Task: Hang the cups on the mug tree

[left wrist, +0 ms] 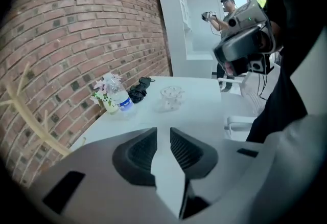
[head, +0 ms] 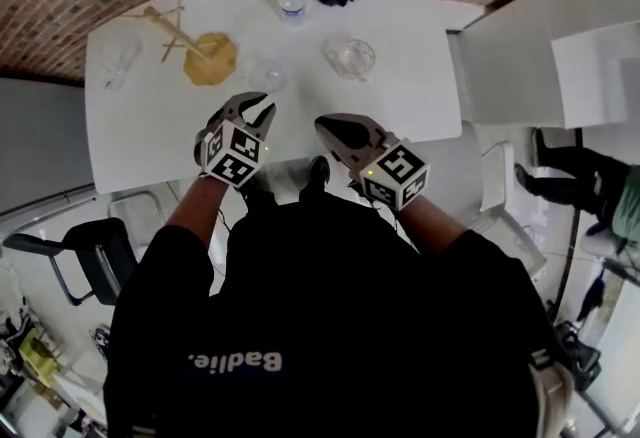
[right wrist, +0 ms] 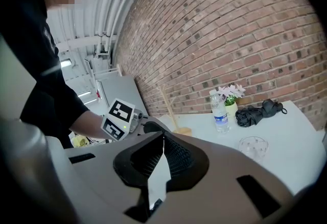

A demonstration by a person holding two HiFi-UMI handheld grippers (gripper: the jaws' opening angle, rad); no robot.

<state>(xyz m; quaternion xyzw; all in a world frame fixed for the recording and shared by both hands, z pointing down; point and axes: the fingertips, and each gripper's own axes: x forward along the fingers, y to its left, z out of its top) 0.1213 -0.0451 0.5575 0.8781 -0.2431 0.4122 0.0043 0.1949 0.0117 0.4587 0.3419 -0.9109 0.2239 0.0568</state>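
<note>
The task is at its start: no cup hangs on the mug tree (head: 208, 56), which stands toward the worktop's (head: 400, 101) rear left corner. Three glass cups are out: the nearest cup (head: 267, 76) by the front edge, just ahead of the left gripper (head: 252, 108), a second cup (head: 352, 56) at mid-worktop, and a third cup (head: 118, 64) by the left edge. The left gripper's jaws stand slightly apart with nothing between them; the right gripper's (head: 330, 131) jaws are together and empty. Both hover at the front edge. Next, I judge, the left jaws need to widen, come down over the nearest cup's rim and clamp it
</note>
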